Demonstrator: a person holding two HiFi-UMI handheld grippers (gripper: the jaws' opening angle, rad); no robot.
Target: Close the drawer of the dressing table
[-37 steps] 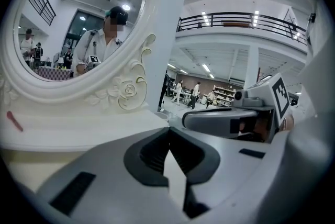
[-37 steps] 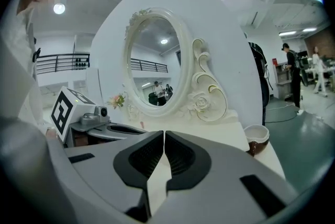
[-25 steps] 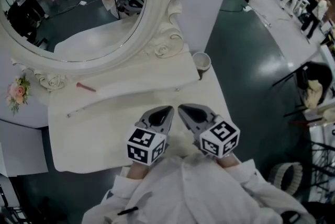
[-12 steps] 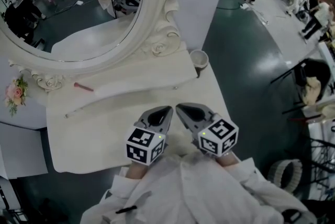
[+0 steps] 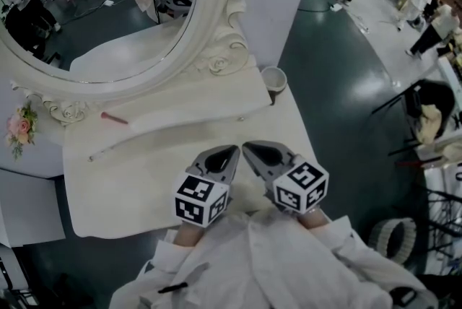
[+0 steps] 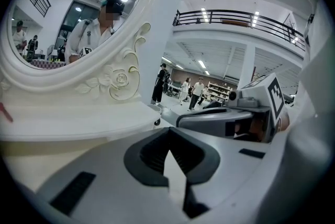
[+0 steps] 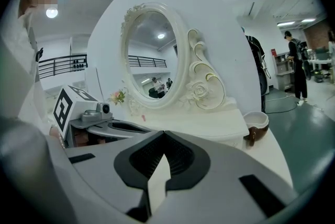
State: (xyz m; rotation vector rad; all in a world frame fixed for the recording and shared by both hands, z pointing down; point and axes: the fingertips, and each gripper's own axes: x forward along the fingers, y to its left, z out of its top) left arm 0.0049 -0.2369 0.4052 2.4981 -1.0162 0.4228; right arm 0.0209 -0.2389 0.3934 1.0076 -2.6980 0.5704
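The white dressing table (image 5: 123, 188) fills the head view under an oval mirror (image 5: 108, 19). Its raised back shelf (image 5: 180, 102) has a front with a small dark knob (image 5: 240, 119) that looks flush with the shelf; I see no drawer standing out. My left gripper (image 5: 231, 151) and right gripper (image 5: 247, 149) hover side by side over the front middle of the tabletop, tips pointing at the shelf. Both are shut with nothing between the jaws. In the left gripper view the left gripper (image 6: 168, 133) faces the shelf and knob (image 6: 156, 122). The right gripper (image 7: 164, 135) faces the mirror (image 7: 152, 55).
A brown-and-white cup (image 5: 274, 79) stands at the shelf's right end, also the cup (image 7: 256, 123). A small red stick (image 5: 114, 118) lies on the shelf and a thin white rod (image 5: 119, 148) on the tabletop. Pink flowers (image 5: 20, 125) sit at left. People and chairs stand on the dark floor at right.
Both grippers stay shut and side by side over the tabletop. Only the head view has shifted slightly.
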